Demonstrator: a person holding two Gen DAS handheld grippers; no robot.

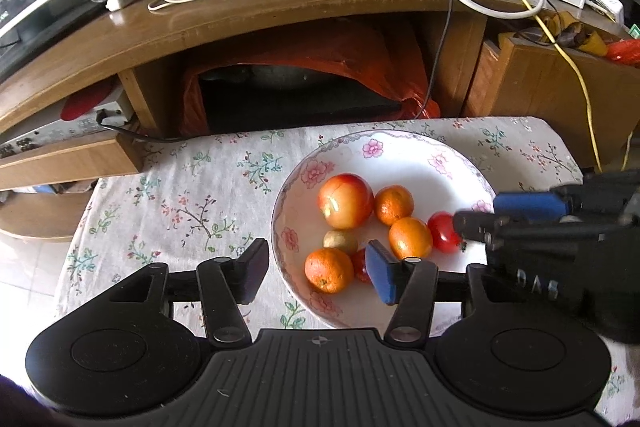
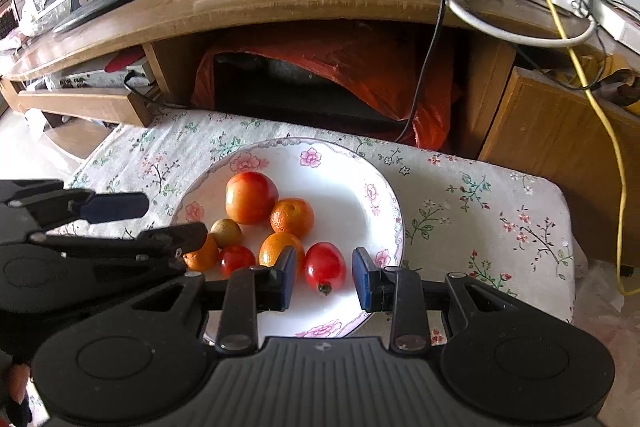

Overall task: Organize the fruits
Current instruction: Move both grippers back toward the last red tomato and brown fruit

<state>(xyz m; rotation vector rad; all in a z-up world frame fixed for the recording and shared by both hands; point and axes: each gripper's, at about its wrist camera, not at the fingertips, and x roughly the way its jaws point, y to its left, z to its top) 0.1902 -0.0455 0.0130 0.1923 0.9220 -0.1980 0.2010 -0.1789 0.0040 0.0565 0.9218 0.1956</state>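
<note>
Currently, left wrist view: plate (image 1: 404, 151) on floral cloth (image 1: 180, 195), right of centre. Contents: one apple (image 1: 345, 201) at far left of the pile; three oranges (image 1: 393, 204), (image 1: 410, 237), (image 1: 329, 269); one small brownish fruit (image 1: 340, 241); one red tomato (image 1: 443, 231), a second mostly hidden behind the blue pad. Left gripper (image 1: 318, 269), fingers spread, nothing between them, hanging over the plate's near-left rim. Right gripper (image 1: 476, 213) enters from the right, reaching toward the tomato.

Right wrist view: same plate (image 2: 352, 183), centre. Tomato (image 2: 325, 266) lies near edge, between the pads of the right gripper (image 2: 325, 277); fingers released, gaps visible both sides, no contact apparent. Smaller tomato (image 2: 237, 259) to its left. Left gripper (image 2: 168, 223) at left, open.

Step in hand, by judgement: lining up on the near tomato, grasp not yet made. Next move calls for closing gently and evenly on the soft, round fruit, then lifting clear without nudging the adjacent orange (image 2: 280, 247).
</note>
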